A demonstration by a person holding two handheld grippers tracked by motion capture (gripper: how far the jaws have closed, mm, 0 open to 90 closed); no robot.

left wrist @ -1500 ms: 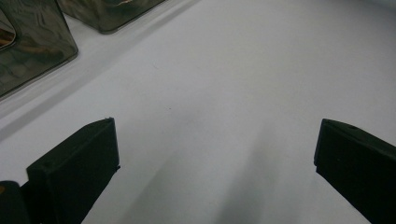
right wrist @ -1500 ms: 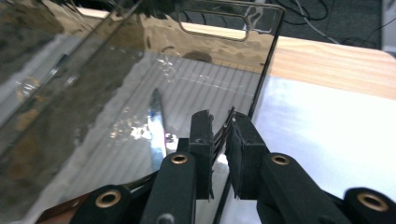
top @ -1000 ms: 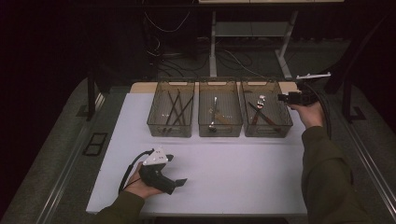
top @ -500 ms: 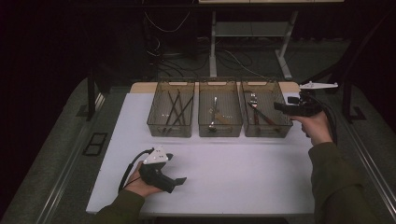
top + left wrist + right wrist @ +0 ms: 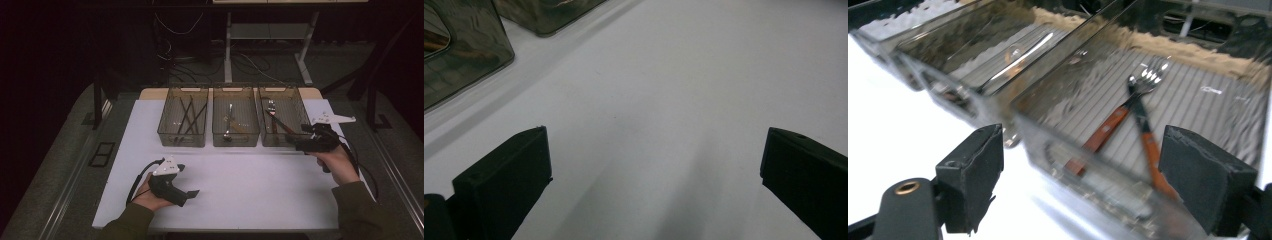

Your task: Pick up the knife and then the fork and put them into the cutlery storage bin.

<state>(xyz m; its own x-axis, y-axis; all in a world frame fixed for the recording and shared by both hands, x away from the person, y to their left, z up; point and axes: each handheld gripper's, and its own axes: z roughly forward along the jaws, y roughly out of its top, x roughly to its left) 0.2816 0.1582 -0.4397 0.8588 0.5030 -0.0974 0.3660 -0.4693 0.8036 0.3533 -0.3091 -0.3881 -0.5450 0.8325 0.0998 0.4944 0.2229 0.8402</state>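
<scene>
At the right bin point(image 5: 282, 122), two forks point(image 5: 1140, 107) lie sorted, worktop point(image 5: 250, 185) bare; right gripper point(image 5: 295, 141), jaws just opened wide, and left gripper point(image 5: 192, 194), wide, both empty.

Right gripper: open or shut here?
Open. The right gripper has its jaws wide apart, just opened, nothing between them; the forks lie in the bin beyond.

In the right gripper view, the near wall of the right bin point(image 5: 1083, 175) is blurred, and the lower ends of the two wooden-handled forks point(image 5: 1128, 112) are smeared behind it. The middle bin point(image 5: 948, 60) is cut off by the top edge, and the utensil in it is seen only as a bright streak, perhaps a spoon. In the left gripper view, two bins point(image 5: 469, 55) are cropped at the upper left corner, their contents unreadable. In the high view, the dark sticks in the left bin point(image 5: 183, 120) are too small to be identified.
</scene>
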